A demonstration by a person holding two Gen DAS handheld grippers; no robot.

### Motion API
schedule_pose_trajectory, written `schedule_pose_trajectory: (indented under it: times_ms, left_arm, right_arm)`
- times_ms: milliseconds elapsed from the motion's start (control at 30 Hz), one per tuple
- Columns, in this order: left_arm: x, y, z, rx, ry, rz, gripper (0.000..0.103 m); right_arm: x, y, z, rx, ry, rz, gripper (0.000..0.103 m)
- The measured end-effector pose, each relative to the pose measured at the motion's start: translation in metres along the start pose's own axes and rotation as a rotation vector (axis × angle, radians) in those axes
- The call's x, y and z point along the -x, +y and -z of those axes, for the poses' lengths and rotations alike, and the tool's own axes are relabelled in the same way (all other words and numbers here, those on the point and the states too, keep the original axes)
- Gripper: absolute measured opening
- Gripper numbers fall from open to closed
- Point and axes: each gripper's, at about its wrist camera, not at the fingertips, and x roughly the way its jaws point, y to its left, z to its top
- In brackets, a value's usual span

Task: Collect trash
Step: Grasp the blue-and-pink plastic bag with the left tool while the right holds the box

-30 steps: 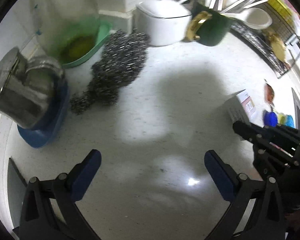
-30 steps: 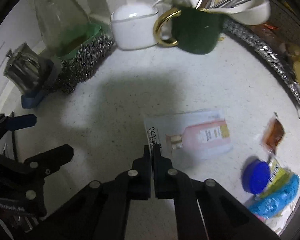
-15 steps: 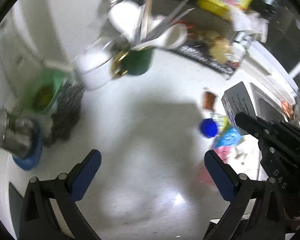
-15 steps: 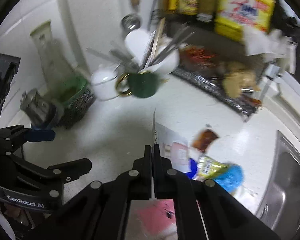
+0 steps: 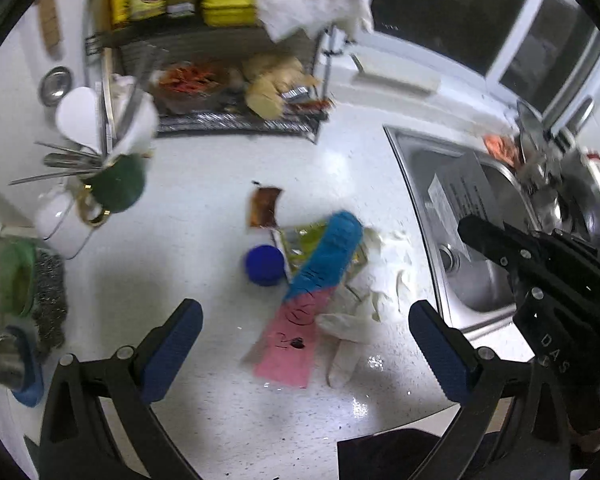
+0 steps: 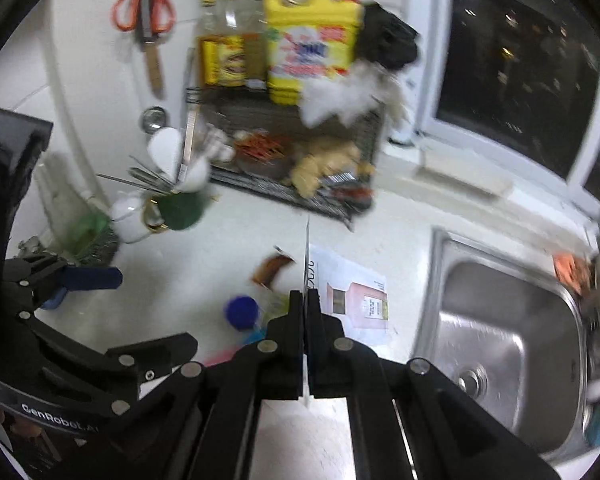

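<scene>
My right gripper (image 6: 307,300) is shut on a flattened white carton with a pink bottle printed on it (image 6: 352,300) and holds it in the air; the carton also shows in the left wrist view (image 5: 460,196) above the sink. My left gripper (image 5: 306,328) is open and empty above the counter. Below it lies a pile of trash: a blue cap (image 5: 265,265), a brown sachet (image 5: 263,207), a yellow-green wrapper (image 5: 306,240), a blue and pink wrapper (image 5: 312,296) and white scraps (image 5: 348,328).
A steel sink (image 6: 496,344) is on the right. A wire rack (image 5: 228,120) with bottles and food stands at the back. A green mug with cutlery (image 5: 118,184), a white pot (image 5: 60,220) and steel scourers (image 5: 50,296) are at the left.
My right gripper has lifted the carton off the counter and carried it to the right, towards the sink. Both views have swung from the counter's left part to the trash pile and sink.
</scene>
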Motion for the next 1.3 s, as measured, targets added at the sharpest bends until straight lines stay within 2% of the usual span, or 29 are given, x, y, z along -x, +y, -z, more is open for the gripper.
schedule_pose_trajectory:
  times_ms: [267, 533, 800, 967, 1033, 1100, 1167, 1300]
  left_arm:
    - [-0.048, 0.003, 0.004, -0.033, 0.113, 0.053, 0.102]
    - [-0.093, 0.009, -0.018, -0.12, 0.146, 0.126, 0.102]
    - [-0.147, 0.01, -0.039, -0.189, 0.215, 0.16, 0.097]
    - [-0.153, 0.0, -0.045, -0.271, 0.197, 0.148, 0.096]
    - [-0.154, -0.004, -0.047, -0.294, 0.193, 0.143, 0.092]
    - [-0.154, -0.01, -0.047, -0.318, 0.187, 0.145, 0.079]
    - [-0.153, -0.013, -0.047, -0.343, 0.186, 0.15, 0.073]
    - [-0.156, -0.023, -0.05, -0.401, 0.181, 0.146, 0.073]
  right_arm:
    - [-0.034, -0.016, 0.026, -0.096, 0.136, 0.045, 0.001]
    - [-0.077, -0.03, 0.035, -0.196, 0.258, 0.061, 0.001]
    - [-0.101, -0.042, 0.034, -0.294, 0.31, 0.013, 0.001]
    - [-0.097, -0.046, 0.031, -0.324, 0.307, 0.024, 0.001]
    - [-0.097, -0.046, 0.032, -0.337, 0.313, 0.022, 0.001]
    - [-0.097, -0.048, 0.032, -0.35, 0.316, 0.018, 0.001]
    - [-0.095, -0.048, 0.033, -0.361, 0.32, 0.011, 0.001]
    - [-0.09, -0.049, 0.034, -0.379, 0.319, 0.002, 0.001]
